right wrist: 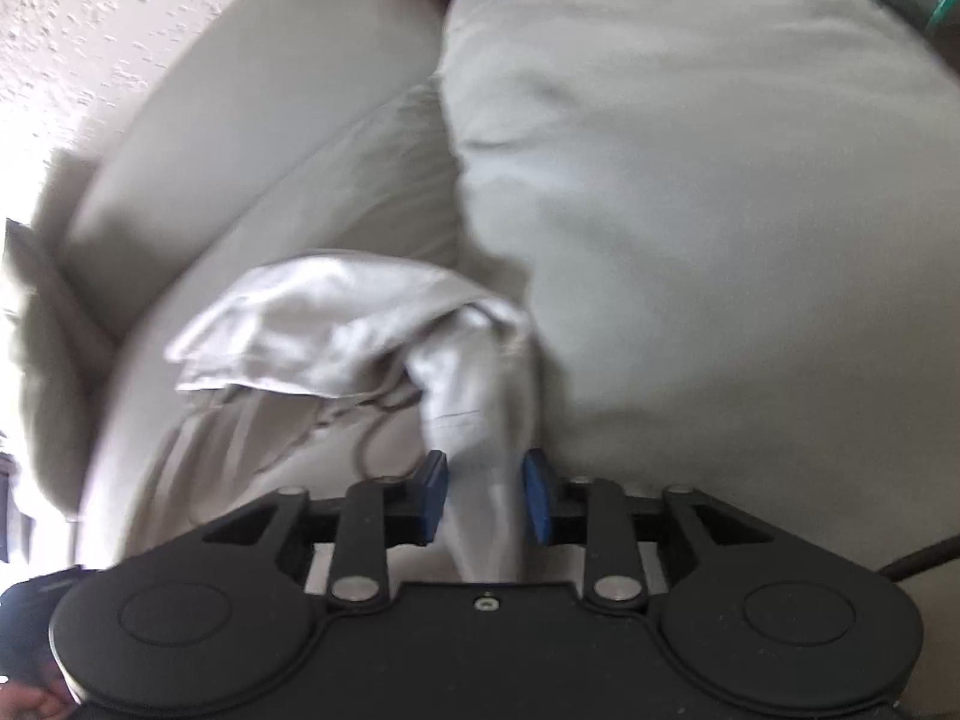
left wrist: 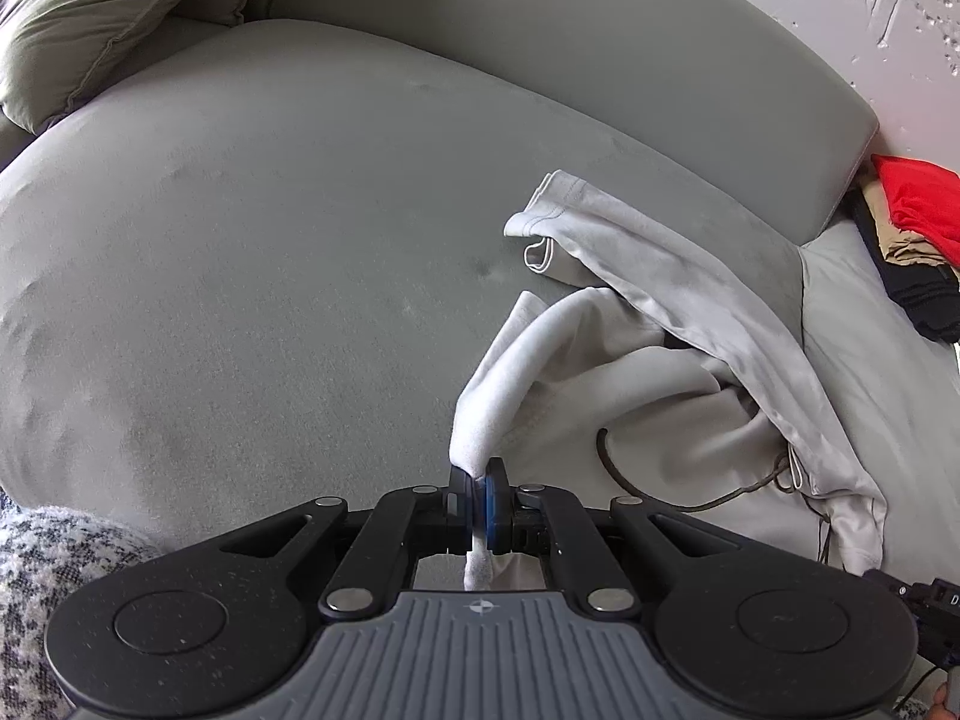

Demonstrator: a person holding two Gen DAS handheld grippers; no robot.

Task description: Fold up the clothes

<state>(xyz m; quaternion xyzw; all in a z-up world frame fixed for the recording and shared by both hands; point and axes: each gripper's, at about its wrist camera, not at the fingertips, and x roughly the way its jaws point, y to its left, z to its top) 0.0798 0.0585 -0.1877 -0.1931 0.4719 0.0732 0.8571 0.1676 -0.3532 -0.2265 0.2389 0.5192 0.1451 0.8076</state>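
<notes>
White garment (left wrist: 648,360) pinched in clenched left claw (left wrist: 480,495), loose between parted right claw (right wrist: 485,495)

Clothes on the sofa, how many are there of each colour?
White garment, pinched by the left gripper: 1
Red garment in the pile: 1
Tan garment in the pile: 1
Black garment in the pile: 1
Total: 4

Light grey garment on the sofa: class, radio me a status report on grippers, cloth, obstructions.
Left gripper shut on light grey garment. Right gripper open, a fold between its pads, not pinched. Garment crumpled on sofa, unfolded. Nothing blocking; drawstring loose.
</notes>
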